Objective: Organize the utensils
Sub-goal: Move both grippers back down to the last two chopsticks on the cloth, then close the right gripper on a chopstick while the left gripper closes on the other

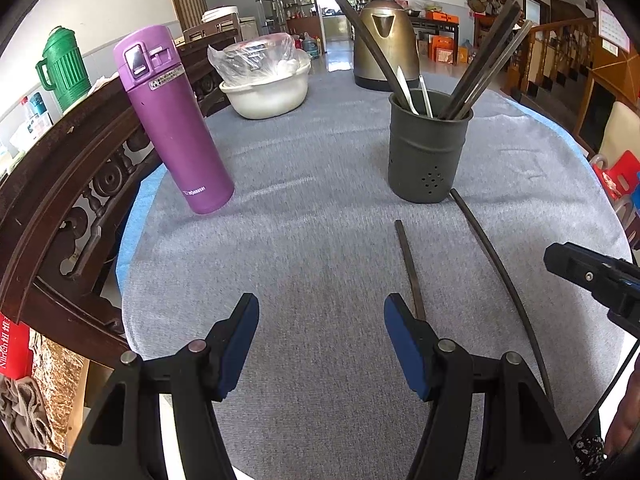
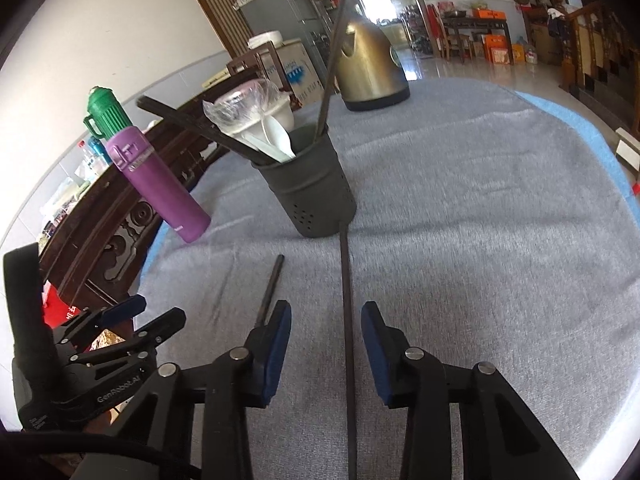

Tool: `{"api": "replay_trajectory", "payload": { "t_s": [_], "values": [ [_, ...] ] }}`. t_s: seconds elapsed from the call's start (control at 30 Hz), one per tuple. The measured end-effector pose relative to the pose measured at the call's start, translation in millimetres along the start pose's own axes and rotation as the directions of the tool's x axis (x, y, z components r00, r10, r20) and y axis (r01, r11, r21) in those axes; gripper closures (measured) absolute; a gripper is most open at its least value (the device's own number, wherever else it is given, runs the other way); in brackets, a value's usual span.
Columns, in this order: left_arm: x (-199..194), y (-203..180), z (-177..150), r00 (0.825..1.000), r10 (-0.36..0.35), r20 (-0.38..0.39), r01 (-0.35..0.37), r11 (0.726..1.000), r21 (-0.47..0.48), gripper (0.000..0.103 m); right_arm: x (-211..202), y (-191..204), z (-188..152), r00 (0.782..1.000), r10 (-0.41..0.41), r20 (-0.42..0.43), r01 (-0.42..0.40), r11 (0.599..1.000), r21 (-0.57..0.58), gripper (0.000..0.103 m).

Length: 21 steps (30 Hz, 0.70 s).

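Note:
A dark grey utensil holder (image 1: 426, 152) (image 2: 316, 192) stands on the grey-clothed table (image 1: 300, 248), holding several dark chopsticks and white spoons. Two dark chopsticks lie on the cloth in front of it: a long one (image 1: 496, 264) (image 2: 347, 280) and a shorter one (image 1: 408, 264) (image 2: 272, 288). My right gripper (image 2: 327, 308) straddles the long chopstick, with a gap on each side of it, so it is open. My left gripper (image 1: 322, 304) is open over bare cloth, and the shorter chopstick runs just behind its right finger. Each gripper shows at the edge of the other's view (image 1: 560, 258) (image 2: 158, 308).
A purple flask (image 1: 176, 120) stands left of the holder. Behind are a white basin with a bagged bowl (image 1: 268, 88) and a brass-coloured kettle (image 1: 384, 52). A carved wooden chair back (image 1: 60, 184) lines the table's left edge, with a green jug (image 1: 64, 68) beyond.

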State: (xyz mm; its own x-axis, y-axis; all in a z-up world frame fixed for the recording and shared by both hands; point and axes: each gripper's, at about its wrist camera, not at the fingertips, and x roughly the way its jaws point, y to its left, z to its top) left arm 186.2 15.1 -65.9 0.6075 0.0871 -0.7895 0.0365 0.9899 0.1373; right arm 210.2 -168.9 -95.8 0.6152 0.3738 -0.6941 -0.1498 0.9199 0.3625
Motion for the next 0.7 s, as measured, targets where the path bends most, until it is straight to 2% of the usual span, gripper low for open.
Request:
{"api": "replay_trajectory", "payload": {
  "t_s": [0.27, 0.5, 0.6, 0.7],
  "values": [
    [16.7, -3.9, -5.7, 0.994, -0.066, -0.085, 0.066, 0.998, -0.006, 0.037, 19.2, 0.7, -4.6, 0.996, -0.035, -0.079, 0.034, 0.999, -0.007, 0.063],
    [33.7, -9.3, -12.5, 0.98, -0.114, -0.161, 0.113, 0.993, -0.02, 0.037, 43.2, 0.8, -15.1, 0.98, -0.094, -0.176, 0.091, 0.995, -0.028, 0.064],
    [38.7, -14.5, -14.7, 0.976, -0.123, -0.177, 0.122, 0.992, -0.016, 0.037, 51.0, 1.2, -20.0, 0.971, -0.119, -0.206, 0.112, 0.993, -0.049, 0.075],
    [42.8, -21.3, -16.4, 0.974, -0.129, -0.184, 0.131, 0.991, -0.002, 0.037, 51.8, 4.7, -22.7, 0.967, -0.163, -0.197, 0.146, 0.984, -0.098, 0.085]
  ]
}}
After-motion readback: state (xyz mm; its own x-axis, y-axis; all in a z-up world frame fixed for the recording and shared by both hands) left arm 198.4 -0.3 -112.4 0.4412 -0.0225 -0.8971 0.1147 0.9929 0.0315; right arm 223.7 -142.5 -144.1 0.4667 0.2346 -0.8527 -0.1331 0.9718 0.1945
